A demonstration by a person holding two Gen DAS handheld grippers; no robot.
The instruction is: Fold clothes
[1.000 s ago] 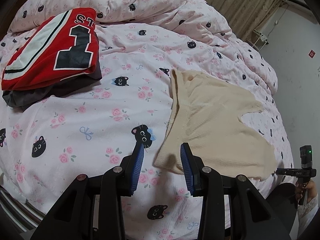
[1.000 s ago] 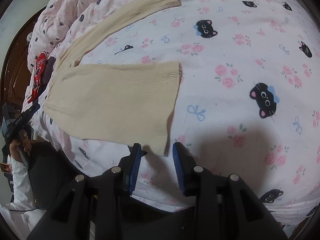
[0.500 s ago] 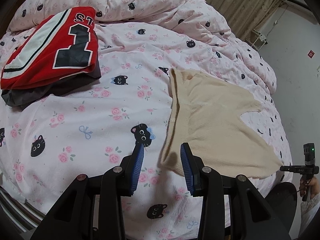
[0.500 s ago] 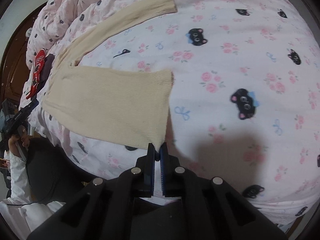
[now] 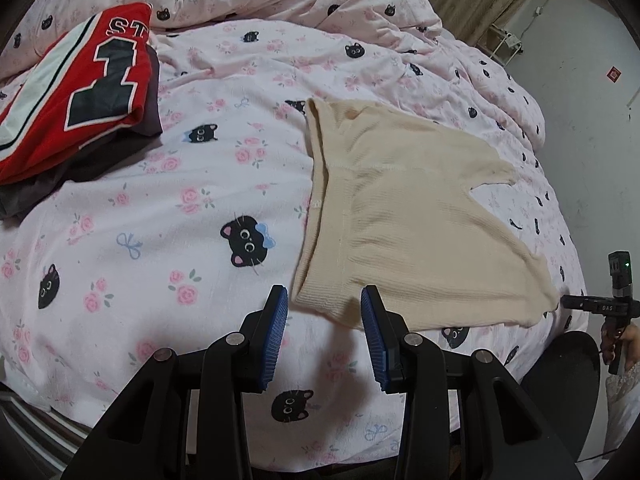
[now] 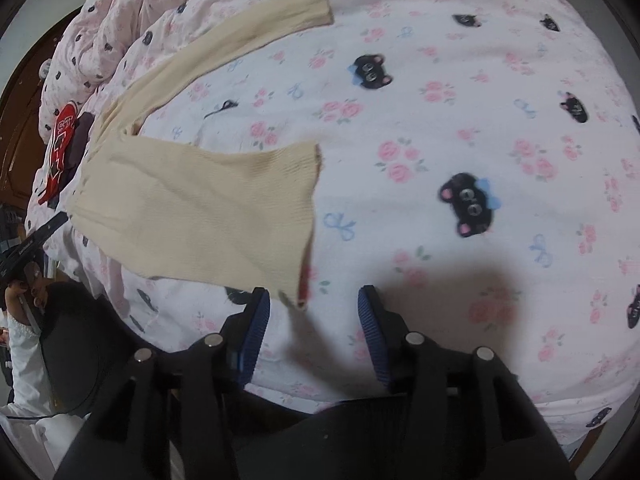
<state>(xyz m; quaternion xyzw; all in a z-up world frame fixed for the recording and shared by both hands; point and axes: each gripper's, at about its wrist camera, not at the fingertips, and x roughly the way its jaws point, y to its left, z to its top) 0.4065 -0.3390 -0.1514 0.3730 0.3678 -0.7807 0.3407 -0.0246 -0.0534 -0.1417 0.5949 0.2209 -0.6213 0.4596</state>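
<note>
The cream knit sweater [image 5: 404,216] lies flat on the pink cat-print bedspread [image 5: 160,216], occupying the centre right of the left wrist view and the centre left of the right wrist view, with one long sleeve [image 6: 224,52] stretched toward the upper centre of the right wrist frame. The left gripper [image 5: 324,332] hangs above the near corner of the sweater at lower centre; its jaws stand apart and hold nothing, the fabric edge lying between and beyond the blue pads [image 5: 276,328] without contact. The right gripper [image 6: 314,334] is at the lower centre of its frame with jaws opening; the hem corner of the sweater sits just beside the left-hand pad, not clamped. The step in hand appears to be taking hold of both near corners before the first fold. Lower each gripper until one pad slides under the knit edge, close on a single corner with both layers included, and confirm that no bedspread is pinched. Lift both corners evenly to avoid skewing the ribbed hem. A folded red jersey [image 5: 72,92] rests on a dark garment [image 5: 100,160] at upper left of the left wrist view; keep the fold clear of that stack.
</note>
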